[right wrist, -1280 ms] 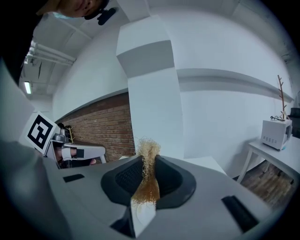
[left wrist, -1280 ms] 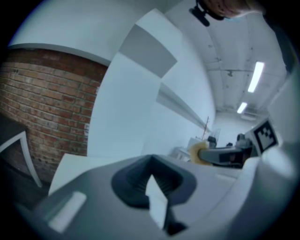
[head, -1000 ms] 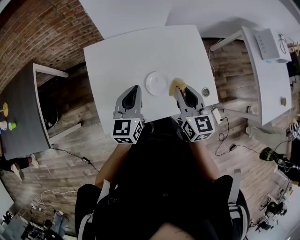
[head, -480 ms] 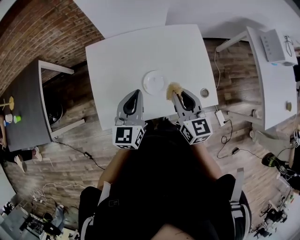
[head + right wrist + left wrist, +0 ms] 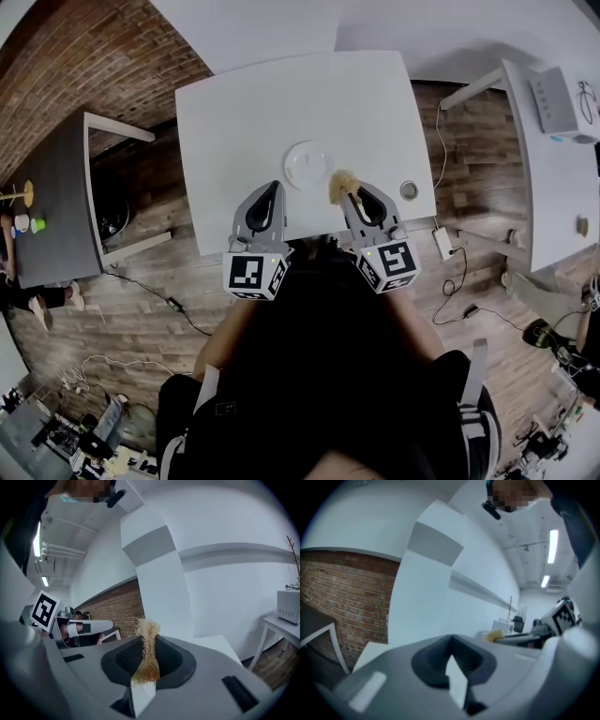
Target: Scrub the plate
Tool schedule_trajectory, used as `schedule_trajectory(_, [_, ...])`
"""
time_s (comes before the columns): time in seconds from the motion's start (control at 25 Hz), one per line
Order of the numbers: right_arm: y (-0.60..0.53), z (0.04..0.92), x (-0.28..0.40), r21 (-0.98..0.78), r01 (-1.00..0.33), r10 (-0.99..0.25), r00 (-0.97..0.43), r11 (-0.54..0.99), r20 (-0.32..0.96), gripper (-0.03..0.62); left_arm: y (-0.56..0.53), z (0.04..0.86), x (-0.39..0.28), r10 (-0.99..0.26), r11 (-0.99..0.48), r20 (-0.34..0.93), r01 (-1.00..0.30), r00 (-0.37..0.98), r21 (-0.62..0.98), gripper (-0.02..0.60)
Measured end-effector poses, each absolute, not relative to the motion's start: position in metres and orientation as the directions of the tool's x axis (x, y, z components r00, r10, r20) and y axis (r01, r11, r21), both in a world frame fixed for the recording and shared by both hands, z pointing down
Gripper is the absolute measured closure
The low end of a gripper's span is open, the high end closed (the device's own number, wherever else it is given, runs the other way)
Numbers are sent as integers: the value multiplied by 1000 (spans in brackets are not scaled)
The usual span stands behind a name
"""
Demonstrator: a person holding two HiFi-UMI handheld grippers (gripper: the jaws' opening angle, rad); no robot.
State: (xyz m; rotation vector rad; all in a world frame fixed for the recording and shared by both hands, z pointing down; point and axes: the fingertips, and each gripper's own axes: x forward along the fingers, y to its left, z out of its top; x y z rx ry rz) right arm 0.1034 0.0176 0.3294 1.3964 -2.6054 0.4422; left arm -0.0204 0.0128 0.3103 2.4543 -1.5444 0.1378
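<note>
The white plate (image 5: 307,163) lies on the white table (image 5: 281,94), near the middle of its near edge. The right gripper (image 5: 349,195) is clamped on a straw-coloured fibre scrubber (image 5: 341,182) just at the plate's right rim, contact unclear. The left gripper (image 5: 270,192) hovers beside the plate's near-left rim, jaws pressed together on nothing, so the scrubbing itself looks mostly ahead.

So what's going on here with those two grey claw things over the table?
A person stands at a white table with a gripper in each hand. The right gripper is clamped on a straw-coloured scrubber, right by the edge of a white plate. The left gripper is shut and empty, just short of the plate.
</note>
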Motion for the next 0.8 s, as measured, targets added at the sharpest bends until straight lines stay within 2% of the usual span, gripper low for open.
schedule_trajectory(0.8, [9, 331, 104, -182, -821, -776, -570, 540, 270, 533, 8, 313, -21, -880, -399, 210, -903, 426, 160, 580])
